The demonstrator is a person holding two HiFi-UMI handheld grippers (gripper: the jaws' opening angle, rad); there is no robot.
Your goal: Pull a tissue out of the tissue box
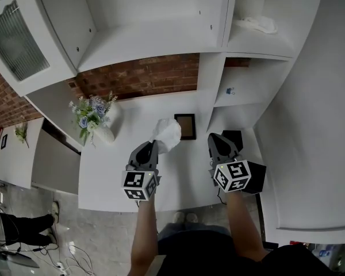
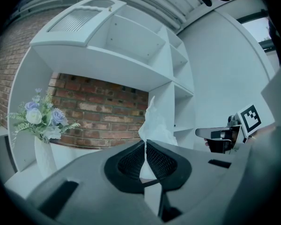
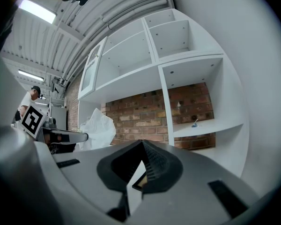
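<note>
Tissue (image 1: pixel 168 134) is out: one loose white sheet bunched up above the tabletop (image 1: pixel 121 171). The left hand-held gripper (image 2: pixel 145 144) holds it, jaws narrowed to a slit with the sheet pinched between the pads and rising above them. In the head view the sheet hangs just beside the dark square box (image 1: pixel 185 126), overlapping its left edge. No strand can be made out running from the sheet back into the box, so I judge the pull itself as done or all but done. What may be left is to carry the sheet clear and lay it down; whether its lower end has fully left the opening is hidden by the sheet itself.

The right hand-held gripper (image 3: pixel 140 144) grips nothing. Its jaws meet at the tips, and only a corner of the box shows through the gap beneath them. It hovers level near the box, right of the left gripper.

Counted:
- Hand-held grippers: two.
- Tissues pulled: one.
- Boxes: one.
- Crumpled white pieces: one (image 1: pixel 256 23) on the top right shelf, tissue or cloth I cannot tell.
- Vases of flowers: one (image 1: pixel 95 117), at the left of the tabletop, well apart from the box.
- Small blue things: one (image 1: pixel 230 90), on the lower right shelf.
</note>
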